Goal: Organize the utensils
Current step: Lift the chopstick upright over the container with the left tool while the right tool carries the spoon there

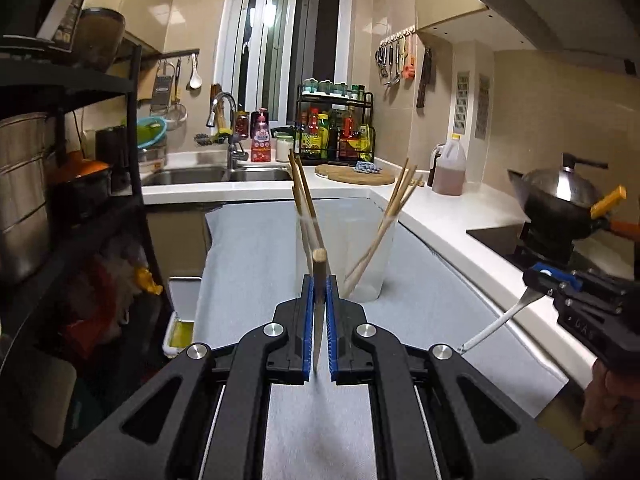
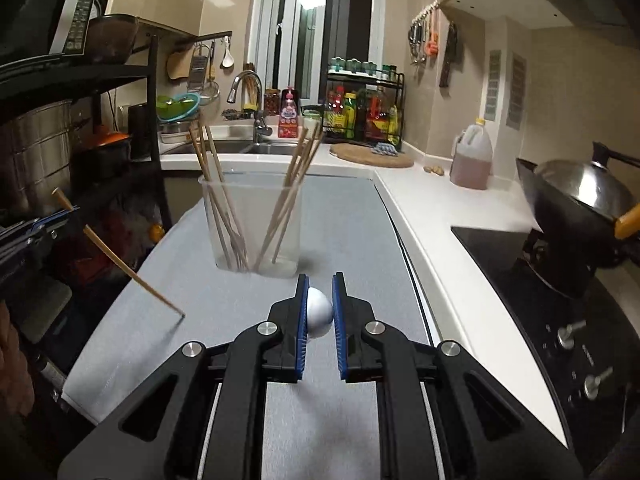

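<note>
A clear plastic cup (image 1: 362, 256) stands on the grey mat (image 1: 256, 264) and holds several wooden chopsticks (image 1: 400, 192). In front of the cup, my left gripper (image 1: 320, 284) is shut on one wooden chopstick (image 1: 320, 258), whose butt end points up and away. The right wrist view shows that chopstick (image 2: 132, 272) slanting down from the left gripper (image 2: 64, 212), with its tip just above the mat. My right gripper (image 2: 320, 280) is shut on a white spoon-like utensil (image 2: 319, 314), a short way before the cup (image 2: 256, 224). In the left wrist view its white handle (image 1: 500, 320) hangs down-left from the right gripper (image 1: 540, 276).
A white counter (image 2: 432, 208) runs along the mat's right side, with an oil jug (image 2: 472, 158), a wok (image 2: 580, 196) and a black hob (image 2: 540, 288). A sink (image 1: 192, 176), spice rack (image 1: 336, 128) and round board (image 1: 356, 174) lie behind. A black shelf (image 1: 80, 160) stands left.
</note>
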A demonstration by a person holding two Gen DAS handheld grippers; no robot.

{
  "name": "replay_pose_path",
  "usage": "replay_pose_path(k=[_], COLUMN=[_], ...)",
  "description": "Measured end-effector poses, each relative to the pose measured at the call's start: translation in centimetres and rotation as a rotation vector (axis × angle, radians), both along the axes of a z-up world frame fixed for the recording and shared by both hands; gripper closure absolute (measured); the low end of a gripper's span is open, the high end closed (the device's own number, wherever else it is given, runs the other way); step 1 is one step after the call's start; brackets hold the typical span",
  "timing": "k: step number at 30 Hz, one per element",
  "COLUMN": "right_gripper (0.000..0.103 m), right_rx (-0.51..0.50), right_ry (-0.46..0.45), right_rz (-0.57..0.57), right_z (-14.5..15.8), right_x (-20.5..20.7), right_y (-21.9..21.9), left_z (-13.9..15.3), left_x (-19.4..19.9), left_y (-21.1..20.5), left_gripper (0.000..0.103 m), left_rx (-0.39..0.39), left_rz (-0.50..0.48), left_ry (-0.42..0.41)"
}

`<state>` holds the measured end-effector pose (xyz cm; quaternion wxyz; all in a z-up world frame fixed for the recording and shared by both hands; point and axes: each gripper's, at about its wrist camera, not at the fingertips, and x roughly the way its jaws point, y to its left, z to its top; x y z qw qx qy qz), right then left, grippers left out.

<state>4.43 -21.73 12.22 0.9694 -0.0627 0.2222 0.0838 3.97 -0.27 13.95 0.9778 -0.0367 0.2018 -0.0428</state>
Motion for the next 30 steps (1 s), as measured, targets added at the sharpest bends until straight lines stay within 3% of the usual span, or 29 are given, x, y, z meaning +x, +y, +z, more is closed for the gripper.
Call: replay_pose_path(k=[6, 12, 22, 27, 30], right_gripper=[0.091, 0.091, 0.091, 0.091, 0.091], right_rx=[0.022, 0.004, -0.015, -0.013, -0.018], right_ry=[0.047, 0.033, -0.09, -0.113, -0.084], right_rz=[0.101, 0.145, 0.17, 0.166, 0.168], right_z=[3.2, 7.4, 14.8, 15.4, 14.3], right_x=[3.5, 6.3, 11.3, 14.1, 16.1], right_y=[1.1, 2.7, 5.6, 6.7, 7.4], left_z=[3.6, 6.7, 13.7, 15.0, 13.2], left_x=[4.5, 7.0, 10.8, 13.4, 16.0], left_y=[2.6, 3.4, 3.4, 3.0, 2.6], left_gripper=[0.097, 0.097, 0.097, 0.097, 0.097], left_rx=[-0.113, -0.143, -0.158, -0.165, -0.161], left_rz=[-0.021, -0.037, -0.088, -0.093, -0.071], left_ry=[0.084, 0.106, -0.007, -0.051, -0.013])
